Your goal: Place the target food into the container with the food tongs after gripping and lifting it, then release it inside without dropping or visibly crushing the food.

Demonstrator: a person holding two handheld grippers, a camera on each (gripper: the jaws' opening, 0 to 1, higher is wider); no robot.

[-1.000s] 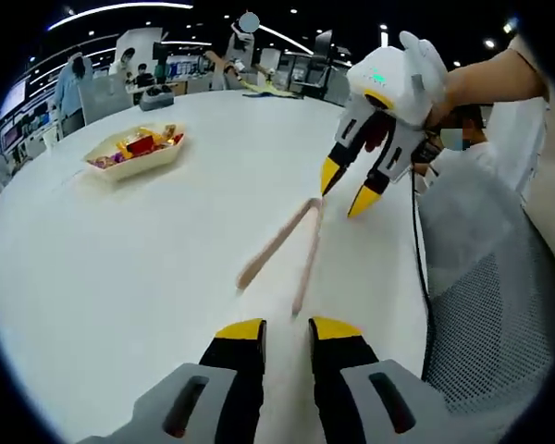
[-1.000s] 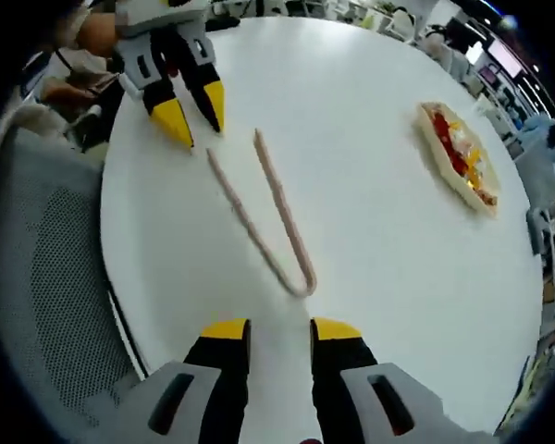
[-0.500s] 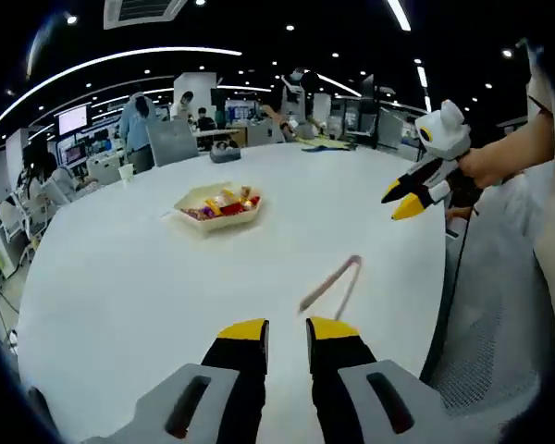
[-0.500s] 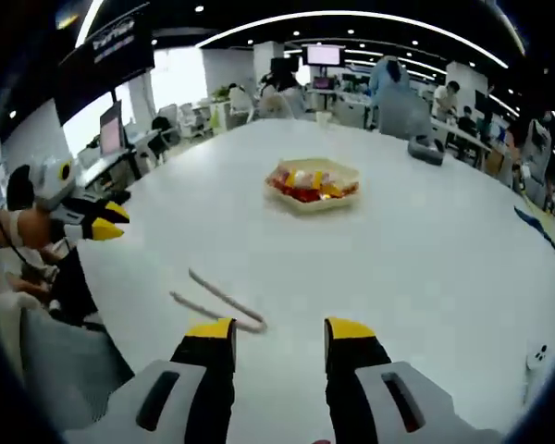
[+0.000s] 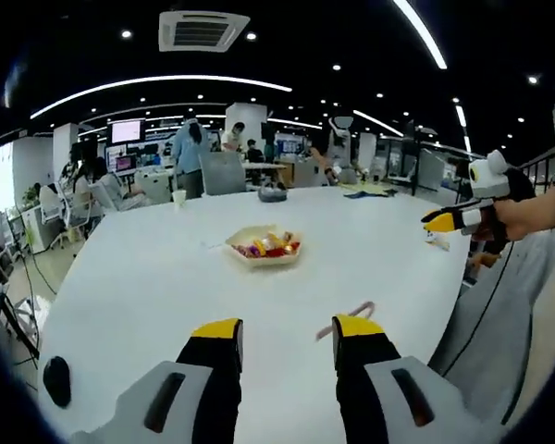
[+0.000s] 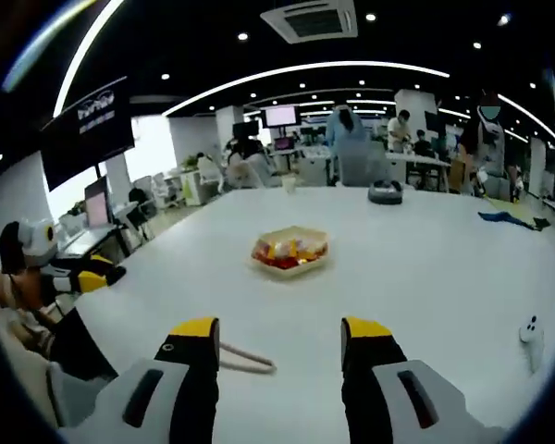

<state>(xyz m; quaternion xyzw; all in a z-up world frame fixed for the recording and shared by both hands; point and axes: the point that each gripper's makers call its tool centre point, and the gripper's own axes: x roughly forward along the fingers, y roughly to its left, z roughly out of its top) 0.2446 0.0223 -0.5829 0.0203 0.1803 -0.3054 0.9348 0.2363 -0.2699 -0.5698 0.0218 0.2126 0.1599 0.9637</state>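
Pink food tongs (image 5: 350,317) lie flat on the white table, just beyond my left gripper (image 5: 287,328), whose jaws stand open and hold nothing. In the right gripper view the tongs (image 6: 246,362) lie between the jaws of my right gripper (image 6: 279,328), low and near its left jaw; it is open too. A cream tray (image 5: 264,256) of red and yellow food pieces sits mid-table, well beyond both grippers, and appears again as the tray (image 6: 290,264). A hand holds the right gripper (image 5: 459,218) at the table's right edge. The left gripper (image 6: 79,278) shows at the far left.
A small black object (image 5: 55,381) lies near the table's left edge. A small white item (image 6: 530,331) rests at the right. A dark round thing (image 6: 386,192) sits at the far side. A grey mesh chair (image 5: 513,324) stands beside the table. People and desks fill the background.
Both grippers have drawn back from the tongs and levelled out, so the views now look across the table. Both pairs of jaws have spread wider. The tongs have stayed on the table.
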